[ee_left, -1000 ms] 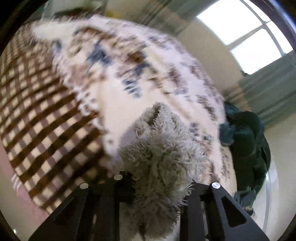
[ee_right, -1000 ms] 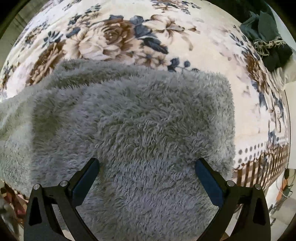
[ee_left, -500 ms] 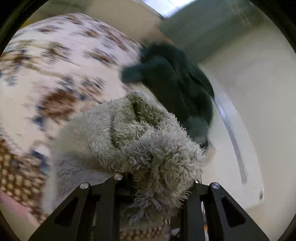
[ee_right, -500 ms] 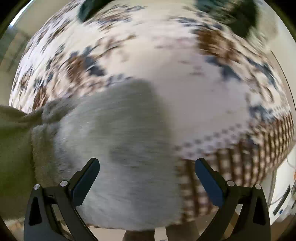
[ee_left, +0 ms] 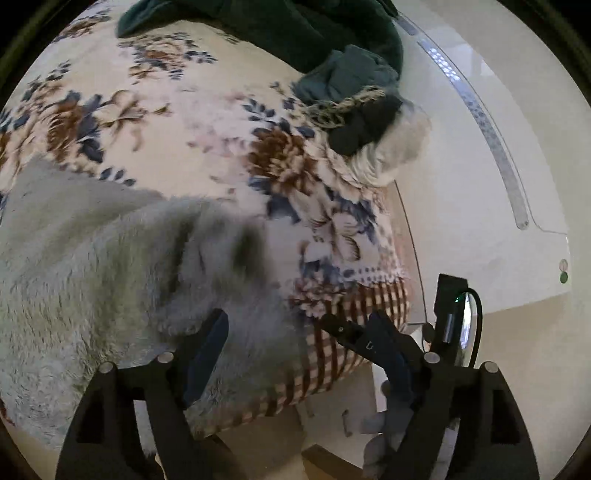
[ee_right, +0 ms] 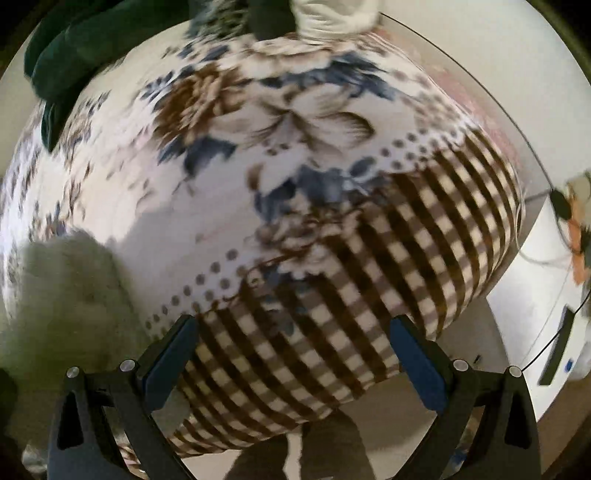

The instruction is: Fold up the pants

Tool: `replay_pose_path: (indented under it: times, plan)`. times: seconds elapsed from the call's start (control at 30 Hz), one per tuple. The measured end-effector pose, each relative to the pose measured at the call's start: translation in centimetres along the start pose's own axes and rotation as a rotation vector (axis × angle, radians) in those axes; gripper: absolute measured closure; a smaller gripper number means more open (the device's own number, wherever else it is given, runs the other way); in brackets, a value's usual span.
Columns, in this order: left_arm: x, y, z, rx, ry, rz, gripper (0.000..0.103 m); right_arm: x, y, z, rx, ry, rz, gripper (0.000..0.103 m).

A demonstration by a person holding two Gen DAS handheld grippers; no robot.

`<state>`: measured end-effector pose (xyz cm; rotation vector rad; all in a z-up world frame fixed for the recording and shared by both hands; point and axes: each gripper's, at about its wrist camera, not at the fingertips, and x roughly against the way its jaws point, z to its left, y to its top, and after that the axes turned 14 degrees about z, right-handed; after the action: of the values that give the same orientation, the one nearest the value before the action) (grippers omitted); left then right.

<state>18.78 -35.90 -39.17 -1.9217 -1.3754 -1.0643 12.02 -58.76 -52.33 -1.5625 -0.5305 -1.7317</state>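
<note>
The fluffy grey pants (ee_left: 110,266) lie folded on the floral blanket (ee_left: 177,122), filling the left half of the left wrist view. My left gripper (ee_left: 299,343) is open and empty just above their near right edge. In the right wrist view only a corner of the pants (ee_right: 62,288) shows at the left. My right gripper (ee_right: 291,350) is open and empty over the checked border of the blanket (ee_right: 369,280), to the right of the pants. The other gripper (ee_left: 447,314) shows at the right of the left wrist view.
A pile of dark green clothes (ee_left: 306,33) and a white fluffy garment (ee_left: 399,147) lie at the far edge of the bed. The bed's corner drops off to the right to a pale floor (ee_left: 480,206). A white unit with cables (ee_right: 554,295) stands at the right.
My left gripper has let go of the bunched grey pants and opened; they now lie flat on the blanket. My right gripper has swung right, off the pants, to the blanket's checked border.
</note>
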Motion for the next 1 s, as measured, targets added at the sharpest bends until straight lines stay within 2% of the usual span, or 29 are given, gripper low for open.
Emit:
replay_pose_path:
  times: [0.13, 0.27, 0.37, 0.43, 0.5, 0.57, 0.6, 0.63, 0.67, 0.7, 0.77, 0.83, 0.87, 0.9, 0.93, 1.0]
  plan:
    - [2.7, 1.1, 1.7, 0.025, 0.057, -0.051, 0.018, -0.1, 0.2, 0.0, -0.008, 0.157, 0.019, 0.000]
    - [6.8, 2.3, 8.2, 0.114, 0.170, -0.113, 0.018, -0.5, 0.2, 3.2, 0.063, 0.325, 0.053, 0.000]
    - [9.0, 2.6, 13.8, 0.188, 0.274, -0.137, 0.018, -2.9, 0.3, 6.0, 0.142, 0.435, 0.161, 0.000]
    - [9.4, 2.4, 18.3, 0.258, 0.322, -0.135, 0.018, -5.2, 0.1, 7.4, 0.159, 0.417, 0.222, 0.000]
    - [8.9, 2.1, 21.9, 0.329, 0.315, -0.117, 0.018, -8.7, -0.3, 8.1, 0.142, 0.388, 0.340, 0.000]
    - [7.9, 1.8, 24.5, 0.394, 0.262, -0.098, 0.018, -11.5, -1.2, 7.9, 0.086, 0.467, 0.448, 0.015]
    - [7.2, 1.4, 25.5, 0.418, 0.220, -0.090, 0.018, -11.9, -1.7, 7.9, 0.079, 0.491, 0.452, 0.037]
    - [6.8, 1.2, 25.8, 0.430, 0.201, -0.088, 0.018, -11.6, -1.9, 7.9, 0.090, 0.492, 0.430, 0.063]
    - [6.5, 0.9, 26.0, 0.439, 0.188, -0.086, 0.018, -10.7, -2.1, 7.9, 0.113, 0.456, 0.375, 0.073]
    - [6.0, 0.7, 26.1, 0.439, 0.178, -0.079, 0.018, -9.9, -2.0, 7.7, 0.125, 0.398, 0.331, 0.076]
    - [5.3, 0.5, 25.9, 0.442, 0.162, -0.060, 0.018, -9.1, -1.4, 6.6, 0.109, 0.278, 0.278, 0.077]
    - [5.1, 0.5, 25.5, 0.437, 0.145, -0.049, 0.018, -9.4, -0.5, 5.8, 0.081, 0.213, 0.296, 0.077]
    - [5.3, 0.7, 25.2, 0.432, 0.142, -0.052, 0.018, -9.7, -0.1, 6.1, 0.106, 0.196, 0.328, 0.075]
    - [5.4, 1.0, 24.9, 0.422, 0.144, -0.056, 0.018, -9.6, 0.1, 6.7, 0.132, 0.197, 0.351, 0.071]
    - [5.9, 1.5, 24.5, 0.404, 0.150, -0.067, 0.018, -9.0, 0.4, 7.4, 0.156, 0.203, 0.363, 0.060]
    - [6.3, 2.6, 24.2, 0.377, 0.155, -0.079, 0.018, -7.4, 1.1, 8.3, 0.174, 0.196, 0.339, 0.044]
